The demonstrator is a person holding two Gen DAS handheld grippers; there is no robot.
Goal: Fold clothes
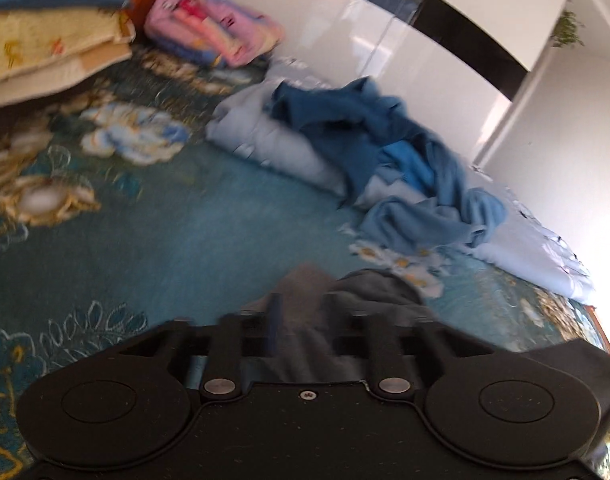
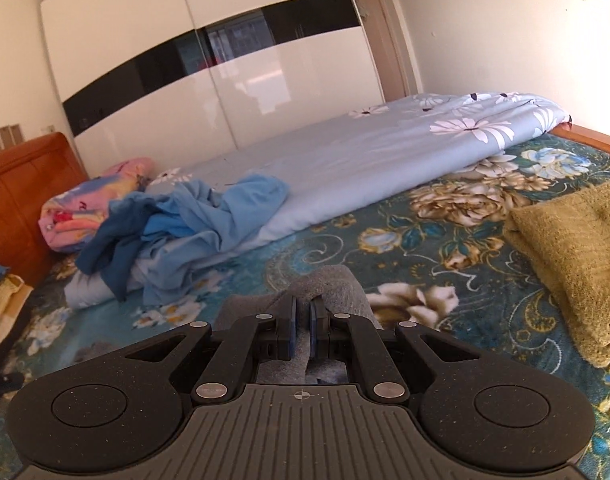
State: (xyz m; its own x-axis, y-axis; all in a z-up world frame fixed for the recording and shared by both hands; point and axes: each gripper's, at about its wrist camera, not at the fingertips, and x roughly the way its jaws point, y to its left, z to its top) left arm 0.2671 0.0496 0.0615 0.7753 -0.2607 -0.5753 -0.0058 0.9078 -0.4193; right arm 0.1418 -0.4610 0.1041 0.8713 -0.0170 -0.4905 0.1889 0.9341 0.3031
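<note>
Two tools, right tool pinching grey garment between near-closed fingers, left tool gripping same cloth.

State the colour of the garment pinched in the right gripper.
Grey garment; clearest in the right wrist view.

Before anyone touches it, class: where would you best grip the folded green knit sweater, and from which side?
Grip the green sweater at its near folded edge, coming in low from the floral bedspread side. It lies flat in stacked layers, so that thick edge likely gives the fingers something to close on.
</note>
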